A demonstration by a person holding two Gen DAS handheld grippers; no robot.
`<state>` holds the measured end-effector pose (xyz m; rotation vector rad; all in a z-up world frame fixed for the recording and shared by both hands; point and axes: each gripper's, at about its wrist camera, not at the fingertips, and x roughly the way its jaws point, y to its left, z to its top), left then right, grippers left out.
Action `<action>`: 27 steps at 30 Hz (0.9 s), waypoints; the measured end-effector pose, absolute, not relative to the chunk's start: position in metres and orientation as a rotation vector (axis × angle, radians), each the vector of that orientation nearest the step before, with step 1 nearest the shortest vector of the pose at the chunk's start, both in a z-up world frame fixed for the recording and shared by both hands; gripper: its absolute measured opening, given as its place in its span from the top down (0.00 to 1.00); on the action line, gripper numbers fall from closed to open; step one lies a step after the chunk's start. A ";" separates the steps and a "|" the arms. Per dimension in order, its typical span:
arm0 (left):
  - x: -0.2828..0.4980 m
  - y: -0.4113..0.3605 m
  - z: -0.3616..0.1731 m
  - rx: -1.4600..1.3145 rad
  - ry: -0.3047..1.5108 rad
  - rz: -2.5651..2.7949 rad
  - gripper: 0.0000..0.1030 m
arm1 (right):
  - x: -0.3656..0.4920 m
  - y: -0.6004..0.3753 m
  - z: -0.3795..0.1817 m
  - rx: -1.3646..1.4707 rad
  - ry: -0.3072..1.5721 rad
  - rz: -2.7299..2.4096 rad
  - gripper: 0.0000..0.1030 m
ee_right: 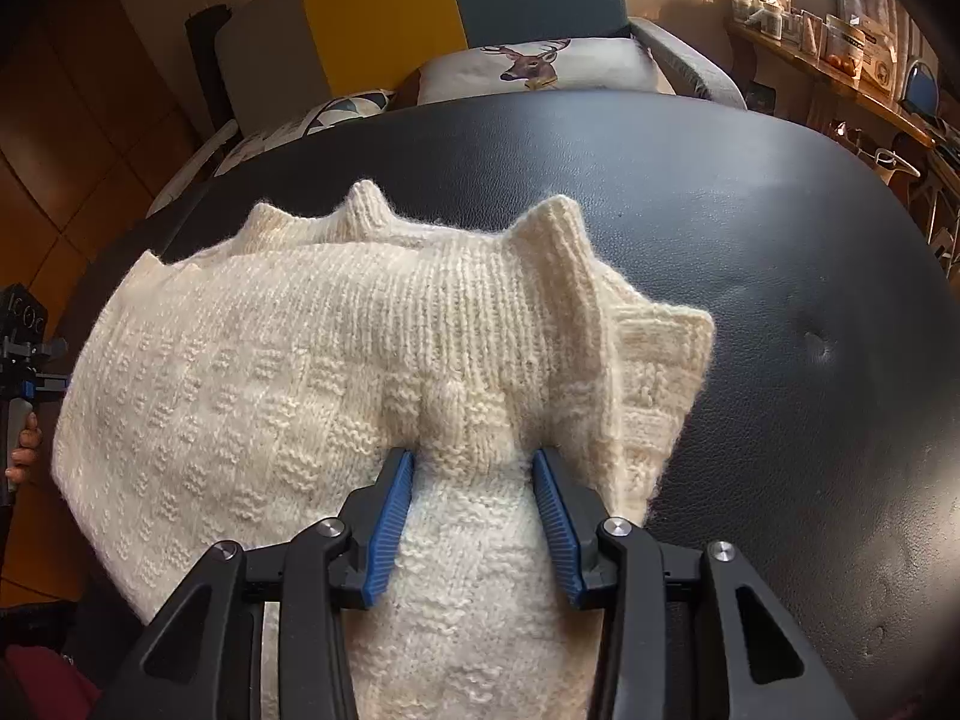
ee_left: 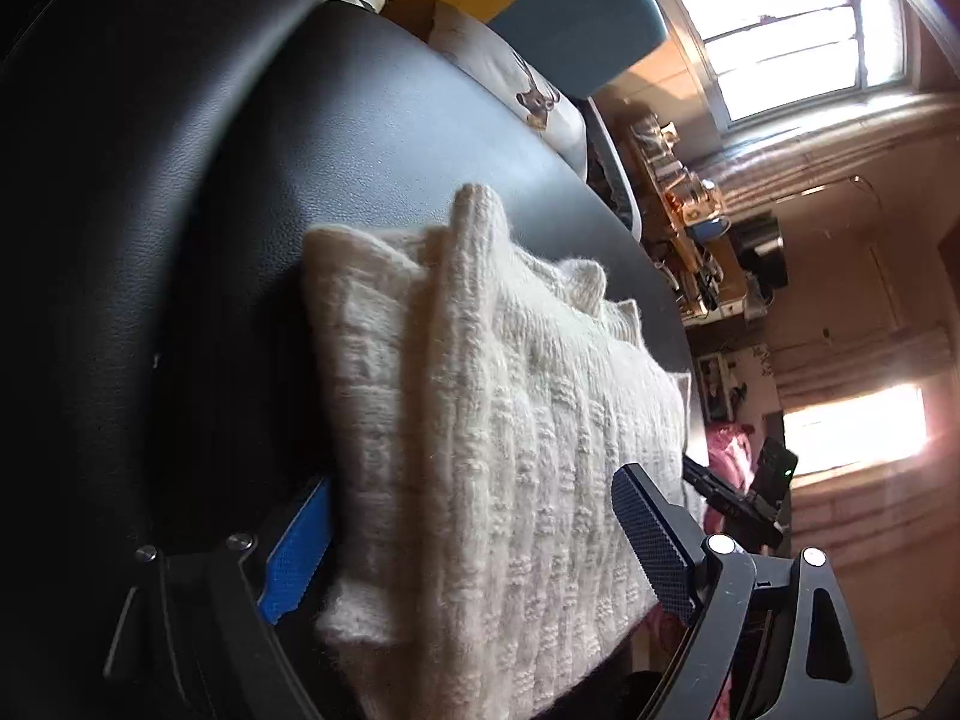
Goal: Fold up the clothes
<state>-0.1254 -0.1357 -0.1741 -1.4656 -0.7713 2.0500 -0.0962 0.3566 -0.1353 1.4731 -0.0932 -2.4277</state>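
A cream knitted sweater (ee_right: 252,372) lies folded on a black leather table (ee_right: 750,300), its ribbed edges sticking up at the far side. My right gripper (ee_right: 473,453) is shut on a bunched fold of the sweater at its near edge, and the knit puckers between the blue pads (ee_right: 390,522). In the left wrist view, my left gripper (ee_left: 474,477) stands open and straddles the sweater (ee_left: 492,396) at its end. One blue pad (ee_left: 294,546) lies on the table side and the other finger (ee_left: 654,540) on the outer side. The left gripper's body (ee_right: 24,348) shows at the left edge, held by a hand (ee_right: 24,444).
A deer-print cushion (ee_right: 540,66) and a yellow and blue-grey sofa back (ee_right: 420,12) sit behind the table. A shelf with small items (ee_right: 840,54) runs along the right wall. Bare black table (ee_left: 180,180) spreads beyond the sweater. Pink cloth (ee_left: 729,450) lies past the table edge.
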 end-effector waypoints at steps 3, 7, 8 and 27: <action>-0.129 -0.126 -0.173 -1.486 -0.705 2.101 0.16 | -0.093 0.360 -0.136 1.459 -0.100 -2.432 0.58; -0.130 -0.132 -0.184 -1.514 -0.762 2.102 0.70 | -0.089 0.363 -0.138 1.444 -0.107 -2.436 0.58; -0.130 -0.135 -0.187 -1.516 -0.799 2.077 0.74 | -0.089 0.364 -0.138 1.444 -0.107 -2.436 0.58; -0.142 -0.148 -0.166 -1.446 -0.973 2.154 0.84 | -0.108 0.339 -0.120 1.473 0.527 -2.031 0.59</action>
